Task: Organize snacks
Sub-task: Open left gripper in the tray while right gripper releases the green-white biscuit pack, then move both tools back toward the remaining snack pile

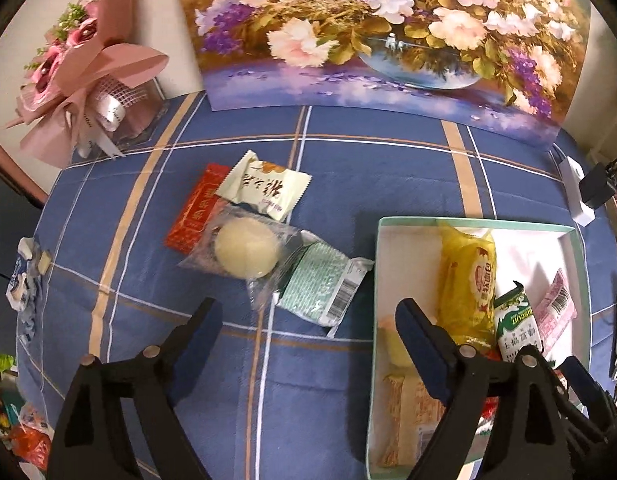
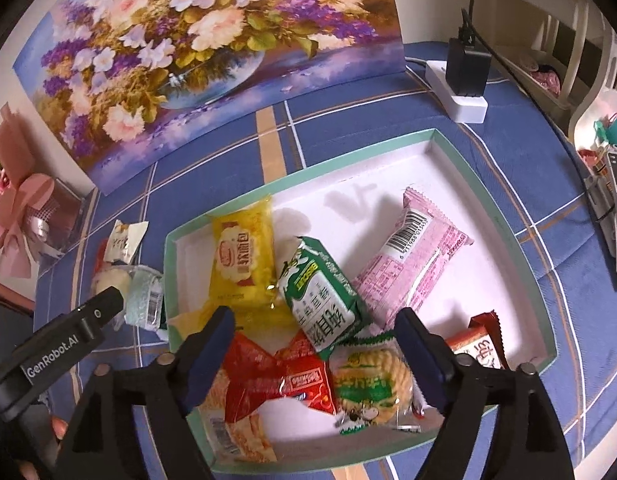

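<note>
Snacks [image 1: 264,236] lying overlapped left of box [image 1: 580,276]; both grippers [image 1: 308,320] [image 2: 312,332] gaping, empty; risking grabbing two wrappers together.

ahead of the tongs, a blue tablecloth [image 1: 348,168] crossed by white and tan lines; a mint-rimmed, white-floored box [image 2: 448,148] holding yellow [image 2: 242,264], green-and-white [image 2: 320,300], pink [image 2: 412,268] and red [image 2: 276,380] packets.

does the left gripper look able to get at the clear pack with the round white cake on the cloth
Probably yes. The left gripper stands open and empty just short of the clear pack, which lies on top of the pile on the cloth, nothing over it; the box sits off to one side.
</note>
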Action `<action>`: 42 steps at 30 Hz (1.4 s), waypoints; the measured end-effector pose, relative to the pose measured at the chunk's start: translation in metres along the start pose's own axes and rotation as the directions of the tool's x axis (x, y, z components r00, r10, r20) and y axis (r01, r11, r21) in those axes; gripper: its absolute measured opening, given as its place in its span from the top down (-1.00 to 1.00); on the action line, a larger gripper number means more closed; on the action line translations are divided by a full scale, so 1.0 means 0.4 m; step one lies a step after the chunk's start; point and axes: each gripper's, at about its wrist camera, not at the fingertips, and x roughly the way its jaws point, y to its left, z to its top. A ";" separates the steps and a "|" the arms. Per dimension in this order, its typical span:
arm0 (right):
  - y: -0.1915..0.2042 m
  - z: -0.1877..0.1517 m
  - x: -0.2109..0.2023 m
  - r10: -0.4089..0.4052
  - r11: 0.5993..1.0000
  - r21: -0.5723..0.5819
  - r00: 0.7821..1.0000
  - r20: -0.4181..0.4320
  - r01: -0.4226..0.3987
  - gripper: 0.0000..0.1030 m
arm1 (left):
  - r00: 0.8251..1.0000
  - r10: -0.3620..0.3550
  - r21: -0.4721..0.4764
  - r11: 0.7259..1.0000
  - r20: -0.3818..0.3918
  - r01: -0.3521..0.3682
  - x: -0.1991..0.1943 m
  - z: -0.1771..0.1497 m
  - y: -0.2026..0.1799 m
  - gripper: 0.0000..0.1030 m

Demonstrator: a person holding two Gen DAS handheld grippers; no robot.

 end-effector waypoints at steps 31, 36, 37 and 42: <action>0.062 -0.045 -0.093 0.059 0.998 -0.023 0.994 0.087 -0.057 -1.00 | 0.999 0.001 -0.179 0.984 0.055 0.009 -0.055 -0.048 0.226 -1.00; 0.088 -0.033 -0.088 0.060 0.997 -0.047 0.992 0.110 -0.055 -1.00 | 0.998 -0.018 -0.201 0.979 0.056 0.029 -0.037 -0.031 0.257 -1.00; 0.094 -0.029 -0.086 0.065 0.997 -0.050 0.991 0.113 -0.059 -1.00 | 0.998 -0.020 -0.200 0.979 0.060 0.032 -0.036 -0.026 0.262 -0.99; 0.127 -0.018 -0.073 0.096 0.994 -0.054 0.988 0.122 -0.090 -1.00 | 0.997 -0.016 -0.195 0.980 0.076 0.030 -0.030 0.006 0.297 -0.99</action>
